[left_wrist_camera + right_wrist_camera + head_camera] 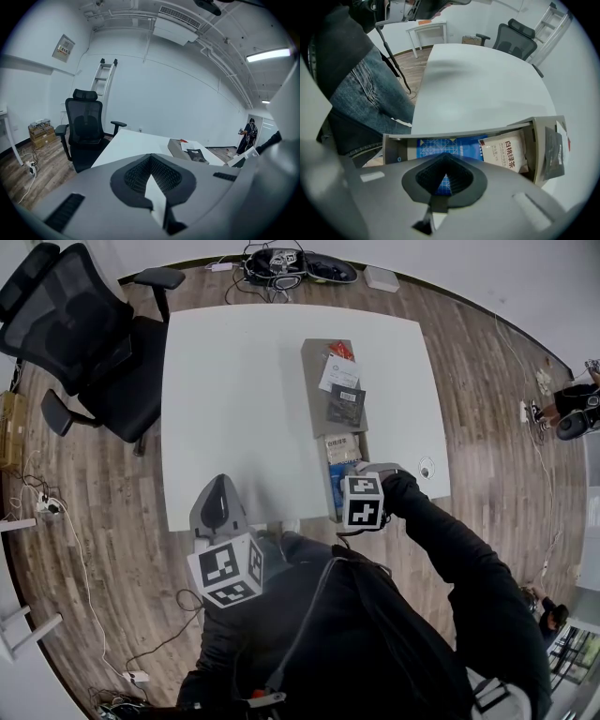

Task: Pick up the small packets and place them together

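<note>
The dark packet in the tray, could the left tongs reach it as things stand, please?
Probably yes: the dark packet lies uncovered, and only bare table separates it from the left tongs.

One white rectangular table [234,409]; one black mesh office chair [84,334], ten o'clock; one long grey tray [312,390]; five small flat packets [345,407].

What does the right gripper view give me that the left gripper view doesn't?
Only the right: a blue packet and a white packet lying side by side in the tray, plus a jeans leg. Only the left: a ladder against the wall and a person standing far off. Both: the white table, the black chair and the tray.
</note>
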Demonstrator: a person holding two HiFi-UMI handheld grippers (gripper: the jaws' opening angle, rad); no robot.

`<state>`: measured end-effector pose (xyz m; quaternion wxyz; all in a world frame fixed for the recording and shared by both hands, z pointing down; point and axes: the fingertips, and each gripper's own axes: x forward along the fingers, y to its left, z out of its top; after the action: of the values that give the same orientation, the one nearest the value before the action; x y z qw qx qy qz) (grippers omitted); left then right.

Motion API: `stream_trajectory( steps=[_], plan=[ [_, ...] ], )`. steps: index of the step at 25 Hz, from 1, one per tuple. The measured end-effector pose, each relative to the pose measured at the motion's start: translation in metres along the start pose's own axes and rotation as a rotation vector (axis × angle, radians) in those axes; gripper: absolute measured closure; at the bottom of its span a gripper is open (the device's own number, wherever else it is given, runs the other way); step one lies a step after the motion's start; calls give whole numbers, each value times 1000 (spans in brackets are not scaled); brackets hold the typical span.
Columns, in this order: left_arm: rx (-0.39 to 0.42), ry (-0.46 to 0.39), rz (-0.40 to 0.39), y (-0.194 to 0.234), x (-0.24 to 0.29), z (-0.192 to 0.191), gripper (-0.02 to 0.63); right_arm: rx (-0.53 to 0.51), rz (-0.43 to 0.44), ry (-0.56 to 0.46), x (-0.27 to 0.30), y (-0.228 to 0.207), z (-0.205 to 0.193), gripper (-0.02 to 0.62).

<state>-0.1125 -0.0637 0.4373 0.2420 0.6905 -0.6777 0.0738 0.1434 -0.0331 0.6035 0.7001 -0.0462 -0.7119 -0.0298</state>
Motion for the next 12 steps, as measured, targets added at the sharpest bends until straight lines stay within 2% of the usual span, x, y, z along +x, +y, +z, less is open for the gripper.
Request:
stream_trajectory(
  steps=[8, 12],
  plan=[
    [-1, -3, 3, 2, 2, 2, 607, 9, 13, -14, -3, 3, 0, 597],
    [-3, 1, 4, 3, 3, 1, 607, 103, -105, -66, -17, -25, -3, 595]
  ],
)
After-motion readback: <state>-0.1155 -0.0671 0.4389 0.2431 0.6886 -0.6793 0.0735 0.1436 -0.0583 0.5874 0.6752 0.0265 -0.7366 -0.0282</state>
